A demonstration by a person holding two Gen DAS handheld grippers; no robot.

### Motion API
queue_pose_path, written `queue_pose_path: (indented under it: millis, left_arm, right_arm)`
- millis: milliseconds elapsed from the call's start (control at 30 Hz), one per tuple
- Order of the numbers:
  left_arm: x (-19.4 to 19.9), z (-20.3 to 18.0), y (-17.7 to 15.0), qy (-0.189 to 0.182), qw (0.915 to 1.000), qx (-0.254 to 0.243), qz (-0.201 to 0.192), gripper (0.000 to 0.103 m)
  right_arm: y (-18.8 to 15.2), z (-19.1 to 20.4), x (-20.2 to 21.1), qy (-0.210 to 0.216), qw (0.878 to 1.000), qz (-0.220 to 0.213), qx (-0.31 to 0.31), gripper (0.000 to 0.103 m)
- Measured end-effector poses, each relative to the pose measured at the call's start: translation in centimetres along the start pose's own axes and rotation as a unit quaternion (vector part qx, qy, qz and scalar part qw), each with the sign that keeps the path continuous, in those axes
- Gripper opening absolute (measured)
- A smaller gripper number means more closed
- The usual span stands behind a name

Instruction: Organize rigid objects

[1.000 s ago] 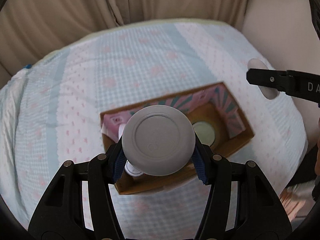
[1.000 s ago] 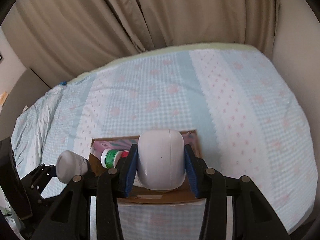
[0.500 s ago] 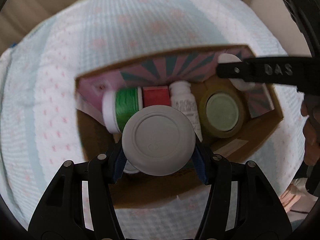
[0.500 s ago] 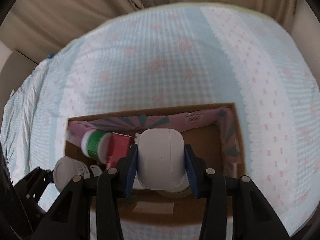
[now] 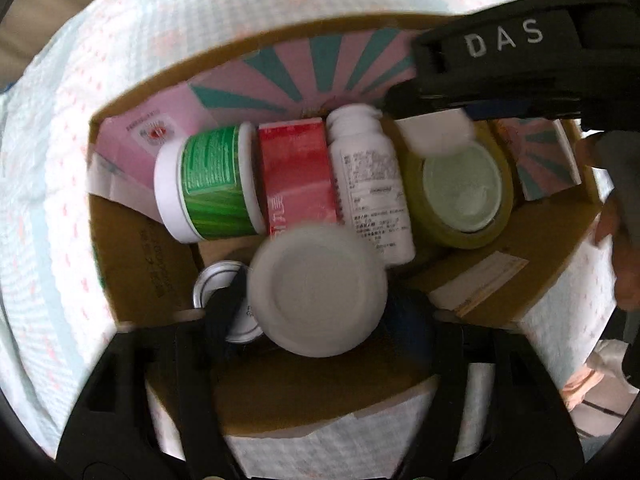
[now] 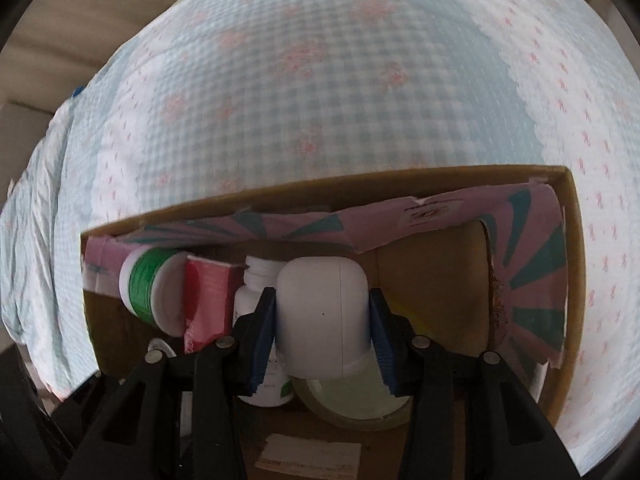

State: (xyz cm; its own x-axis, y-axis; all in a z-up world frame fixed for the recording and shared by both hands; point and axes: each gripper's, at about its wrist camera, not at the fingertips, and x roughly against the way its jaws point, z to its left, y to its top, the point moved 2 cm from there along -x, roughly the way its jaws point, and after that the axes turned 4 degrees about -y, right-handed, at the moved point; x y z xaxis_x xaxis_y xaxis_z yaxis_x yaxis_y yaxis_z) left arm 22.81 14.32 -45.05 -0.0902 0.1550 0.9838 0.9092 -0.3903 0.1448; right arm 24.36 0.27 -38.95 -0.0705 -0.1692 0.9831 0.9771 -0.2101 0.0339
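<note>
**Desk:** What goes under the picture, reading left to right from the cardboard box (image 5: 132,248)?

**Photographer:** Against the box's far wall lie a green-labelled jar (image 5: 208,184) on its side, then a red carton (image 5: 296,176), a white pill bottle (image 5: 372,184) and a roll of yellowish tape (image 5: 460,188). Nearer the camera than the jar, a small metal-rimmed lid (image 5: 216,280) sits on the box floor.

**Desk:** And the tongs?

**Photographer:** The left gripper (image 5: 320,320) has its jaws springing apart; the round white lidded tub (image 5: 318,288) sits blurred between them, seemingly let go above the box floor, just in front of the red carton. The right gripper (image 6: 322,332) is just beginning to loosen; its blue pads (image 6: 264,336) flank the white rounded case (image 6: 322,316), which hangs above the tape roll, right of the pill bottle. Whether the pads still press it, I cannot tell for sure; it looks barely held.

**Desk:** How would you say these things handle?

**Photographer:** Judging by looks, both are hard, light plastic: stiff, smooth, a bit slippery. The tub is best taken across its round side wall under the lid; the case across its flat flanks, as here. Neither seems fragile, though a drop onto the tape roll could send the case tipping.
</note>
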Motion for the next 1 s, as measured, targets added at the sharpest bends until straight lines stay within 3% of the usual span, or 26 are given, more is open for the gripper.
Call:
queue_pose_path:
  millis: [67,133,467,633,833,1000]
  left_arm:
    - [0.8,-0.3,0.0,-0.013,0.9998,-0.005,-0.012,0.103]
    - [1.4,-0.6,-0.3,-0.010,0.9998,-0.012,-0.012,0.103]
    - [3.9,-1.2,-2.7,-0.006,0.9992,-0.016,-0.036,0.103]
    - [5.5,-0.9,-2.7,0.000,0.9989,-0.011,-0.046,0.103]
    - [9.4,-2.1,-2.4,0.021,0.9970,-0.003,-0.075,0.103]
    - [14.2,-3.8,-2.3,0.041,0.9920,0.033,-0.114,0.103]
  right_arm:
    - [-0.1,-0.1,0.6,-0.012,1.000,-0.012,-0.002,0.094]
    - [-0.4,-0.4,1.6,-0.018,0.999,-0.029,0.000,0.102]
    - [-2.9,-1.2,4.5,-0.047,0.998,-0.041,0.004,0.102]
    - [-3.8,-1.1,6.0,-0.037,0.998,-0.053,-0.009,0.102]
    - [-4.9,-1.5,9.7,-0.026,0.997,-0.074,0.003,0.102]
    - [-5.8,-2.4,14.2,-0.024,0.995,-0.095,0.028,0.102]
